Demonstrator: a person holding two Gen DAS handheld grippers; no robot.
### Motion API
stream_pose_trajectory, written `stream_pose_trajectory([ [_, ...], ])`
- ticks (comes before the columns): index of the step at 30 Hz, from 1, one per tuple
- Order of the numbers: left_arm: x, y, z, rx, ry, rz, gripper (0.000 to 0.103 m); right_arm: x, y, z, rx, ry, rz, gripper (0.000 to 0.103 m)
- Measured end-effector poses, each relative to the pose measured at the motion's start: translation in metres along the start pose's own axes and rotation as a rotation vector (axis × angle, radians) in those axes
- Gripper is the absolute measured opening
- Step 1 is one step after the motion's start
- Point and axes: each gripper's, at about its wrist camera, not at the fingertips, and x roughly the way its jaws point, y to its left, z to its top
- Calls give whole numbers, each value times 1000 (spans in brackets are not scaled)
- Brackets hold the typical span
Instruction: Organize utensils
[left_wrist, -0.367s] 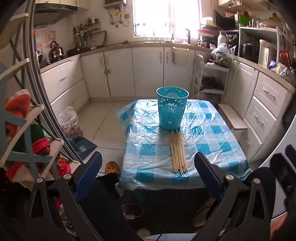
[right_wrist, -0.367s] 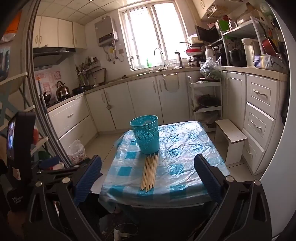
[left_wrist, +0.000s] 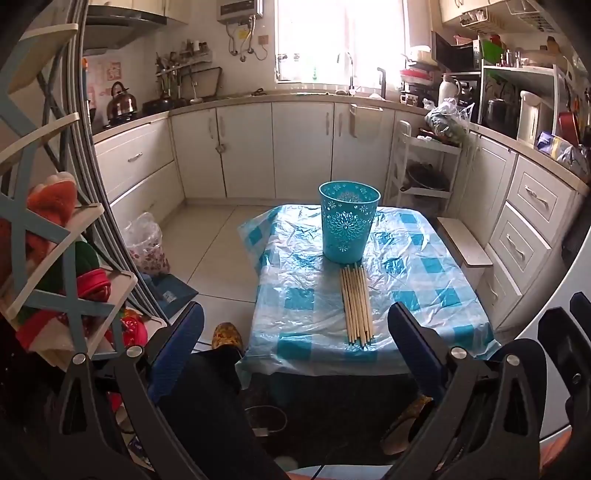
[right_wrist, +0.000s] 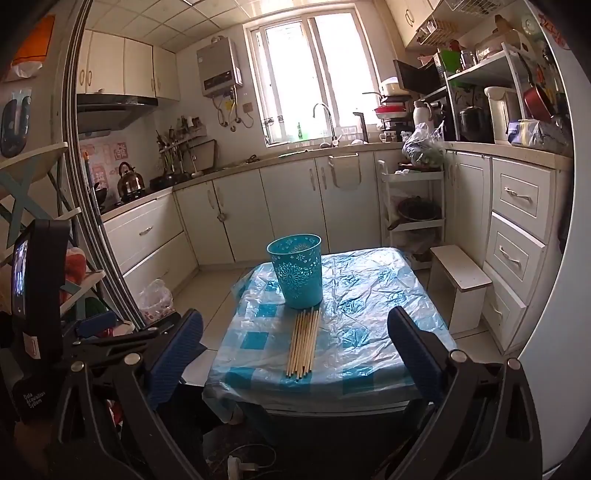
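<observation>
Both tools hang back from the low desk (left_wrist: 424, 258), which is draped in blue-checked plastic. The left hand-held gripper (left_wrist: 295, 338) stands released, jaws spread wide with nothing between them, and the right hand-held gripper (right_wrist: 295, 345) is the same. On the desk a bundle of wooden chopsticks (left_wrist: 356, 302) lies flat, its far ends touching the foot of an upright teal basket (left_wrist: 349, 221).

"Data Acquisition System" in small white letters on the black device (right_wrist: 35, 325), no other text legible
</observation>
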Motion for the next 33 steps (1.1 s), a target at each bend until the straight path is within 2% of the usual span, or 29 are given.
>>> stream_pose_trajectory([
  [9, 0, 12, -8, -15, 9, -3, 96, -11, -8, -7, 2, -12, -1, 96],
  [33, -21, 24, -8, -51, -46, -4, 96, -25, -2, -7, -8, -44, 13, 96],
])
